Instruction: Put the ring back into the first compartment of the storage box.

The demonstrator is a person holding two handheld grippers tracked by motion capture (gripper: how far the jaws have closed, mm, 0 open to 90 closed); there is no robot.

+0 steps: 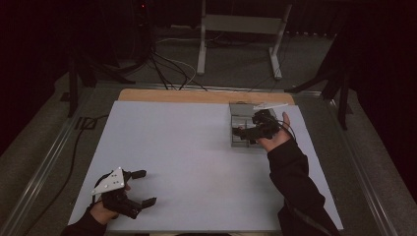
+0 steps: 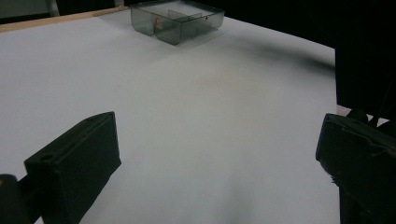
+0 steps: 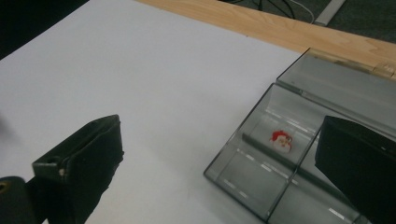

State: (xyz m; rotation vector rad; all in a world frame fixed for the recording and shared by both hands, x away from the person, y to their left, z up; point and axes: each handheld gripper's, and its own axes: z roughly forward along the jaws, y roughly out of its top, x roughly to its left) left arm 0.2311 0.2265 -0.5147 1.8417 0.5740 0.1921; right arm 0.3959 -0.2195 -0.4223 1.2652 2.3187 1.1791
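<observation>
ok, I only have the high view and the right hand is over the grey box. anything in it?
Observer: Yes. The right gripper view shows a small red-and-white piece lying in one compartment of the box, on the side toward the open lid.
Operator: Right gripper holding anything?
Observer: No. The right gripper has its fingers wide open with nothing between them.
Operator: Compartment next to the piece?
Observer: The one nearer that camera looks empty.
</observation>
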